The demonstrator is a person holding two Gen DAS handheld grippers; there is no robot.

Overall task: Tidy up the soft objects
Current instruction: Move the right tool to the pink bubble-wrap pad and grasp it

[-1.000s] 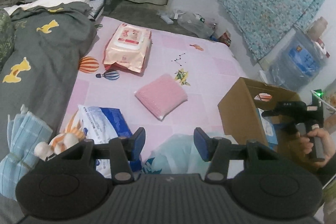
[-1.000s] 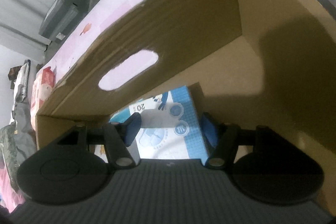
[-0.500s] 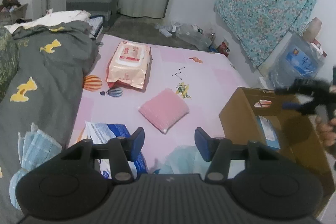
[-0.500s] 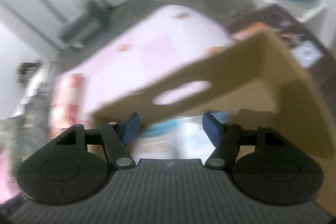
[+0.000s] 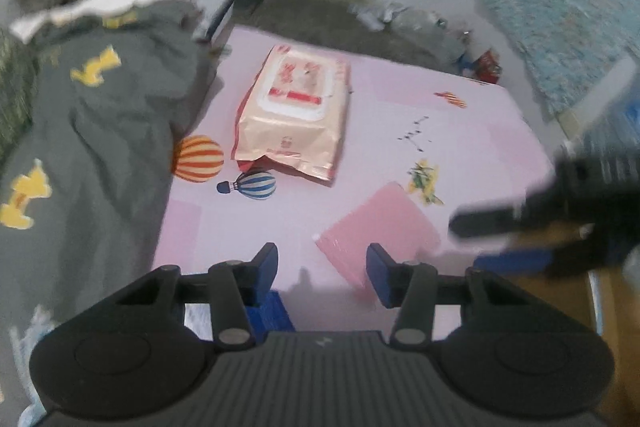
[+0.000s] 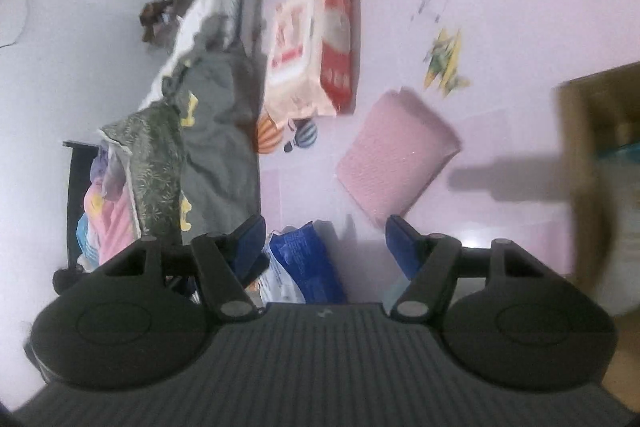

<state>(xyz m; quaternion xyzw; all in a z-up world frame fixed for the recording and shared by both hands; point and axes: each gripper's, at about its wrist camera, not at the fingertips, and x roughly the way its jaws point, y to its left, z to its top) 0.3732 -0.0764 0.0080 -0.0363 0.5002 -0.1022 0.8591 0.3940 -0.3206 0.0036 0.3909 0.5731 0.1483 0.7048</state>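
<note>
A pink knitted pad [image 5: 380, 227] lies on the pink bed sheet [image 5: 460, 131], just ahead and right of my left gripper [image 5: 322, 263]. Its jaws are closing with nothing gripped between them. A peach wet-wipes pack [image 5: 294, 115] lies farther back. A blue-and-white pack [image 5: 272, 311] sits under the left finger. My right gripper [image 6: 325, 233] is open and holds nothing, hovering over the bed with the pink pad [image 6: 396, 155] ahead and the blue pack [image 6: 304, 263] below. In the left wrist view the right gripper [image 5: 492, 243] is a blur at the right.
An open cardboard box [image 6: 580, 147] stands at the bed's right side, with a light blue item inside. A grey blanket with yellow shapes [image 5: 88, 131] covers the left of the bed. Clutter and bottles [image 5: 420, 23] lie on the floor beyond.
My right gripper has come up out of the cardboard box and swung over the bed toward the pink pad. My left gripper moved forward, closer to the pink pad.
</note>
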